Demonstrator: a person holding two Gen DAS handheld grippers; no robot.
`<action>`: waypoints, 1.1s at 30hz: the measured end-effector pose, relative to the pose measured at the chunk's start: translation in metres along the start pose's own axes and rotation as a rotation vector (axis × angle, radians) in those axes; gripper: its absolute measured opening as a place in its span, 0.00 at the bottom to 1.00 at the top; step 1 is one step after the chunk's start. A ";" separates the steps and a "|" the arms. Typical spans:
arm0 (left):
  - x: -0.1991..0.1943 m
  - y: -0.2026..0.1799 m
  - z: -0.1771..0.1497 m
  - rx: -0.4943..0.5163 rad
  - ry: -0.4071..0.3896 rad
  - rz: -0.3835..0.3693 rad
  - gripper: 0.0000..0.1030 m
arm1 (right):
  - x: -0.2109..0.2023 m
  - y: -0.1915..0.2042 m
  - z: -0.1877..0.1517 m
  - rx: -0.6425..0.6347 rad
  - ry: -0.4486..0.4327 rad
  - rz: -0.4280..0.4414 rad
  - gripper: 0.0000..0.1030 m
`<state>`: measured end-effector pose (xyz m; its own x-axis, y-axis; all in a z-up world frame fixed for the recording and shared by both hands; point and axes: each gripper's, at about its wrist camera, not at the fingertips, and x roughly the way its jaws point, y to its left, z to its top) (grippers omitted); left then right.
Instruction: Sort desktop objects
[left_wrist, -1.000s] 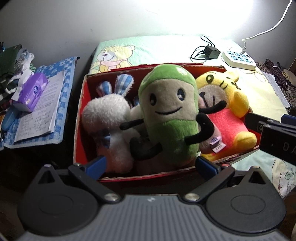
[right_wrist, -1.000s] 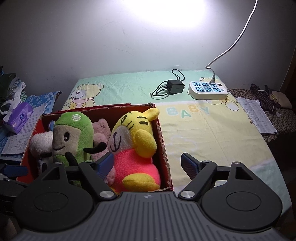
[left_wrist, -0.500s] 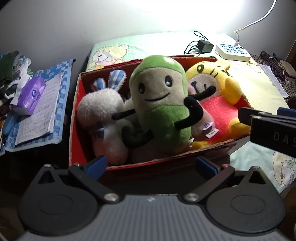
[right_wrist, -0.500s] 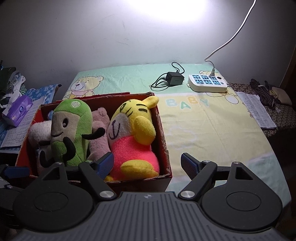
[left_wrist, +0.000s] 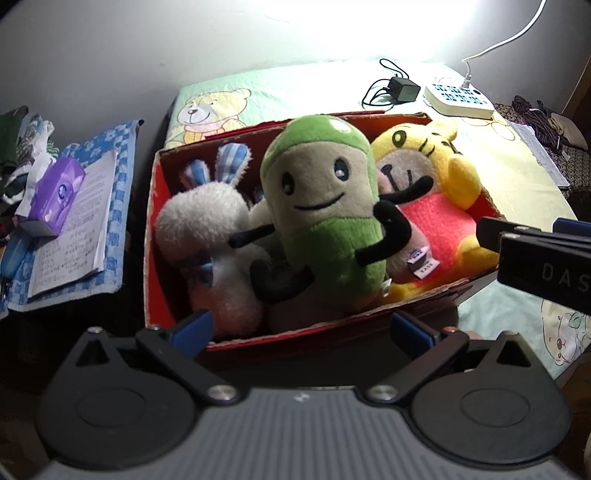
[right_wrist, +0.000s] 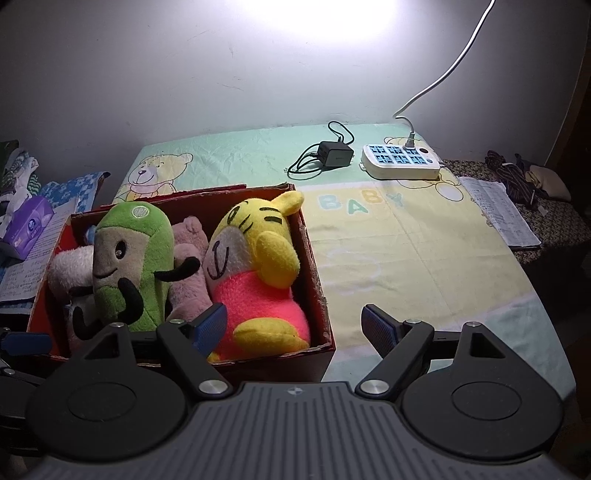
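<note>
A red box (right_wrist: 317, 266) sits at the near left corner of the desk (right_wrist: 424, 258), and it is full of soft toys. In the middle stands a green toy (left_wrist: 325, 206) with a smiling tan face, black arms and black legs. On its left is a fluffy white bunny (left_wrist: 207, 229) with blue checked ears. On its right is a yellow tiger (right_wrist: 258, 266) in a pink shirt, leaning on the right wall of the box. A small pink toy (right_wrist: 190, 258) is squeezed between the green toy and the tiger.

The left gripper (left_wrist: 301, 326) is wide open and holds nothing; its blue tips sit just in front of the near wall of the box. The right gripper (right_wrist: 295, 326) is wide open too and holds nothing, near the box's front right corner.

The desk has a baby cloth with teddy bears on it. At the far edge lie a black charger (right_wrist: 334, 153) and a white power strip (right_wrist: 400, 162). Left of the desk, a purple tissue pack (left_wrist: 55, 199) rests on papers (left_wrist: 77, 229) on a blue checked cloth. The wall behind is grey, with a bright light on it
</note>
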<state>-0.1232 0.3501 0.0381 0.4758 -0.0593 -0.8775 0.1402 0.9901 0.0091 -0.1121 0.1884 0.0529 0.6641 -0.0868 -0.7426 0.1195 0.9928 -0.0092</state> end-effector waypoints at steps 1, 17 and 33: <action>0.001 0.003 0.000 -0.006 0.005 -0.006 0.99 | 0.001 0.001 0.001 0.004 0.005 -0.003 0.80; 0.006 0.023 0.006 -0.025 0.010 -0.037 0.99 | 0.004 0.023 0.005 -0.030 -0.007 -0.015 0.79; 0.009 0.029 0.007 -0.029 -0.003 -0.056 0.99 | 0.013 0.032 0.008 -0.048 0.020 -0.023 0.80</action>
<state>-0.1091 0.3777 0.0341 0.4710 -0.1147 -0.8747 0.1415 0.9885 -0.0534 -0.0935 0.2179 0.0484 0.6470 -0.1085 -0.7548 0.0989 0.9934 -0.0581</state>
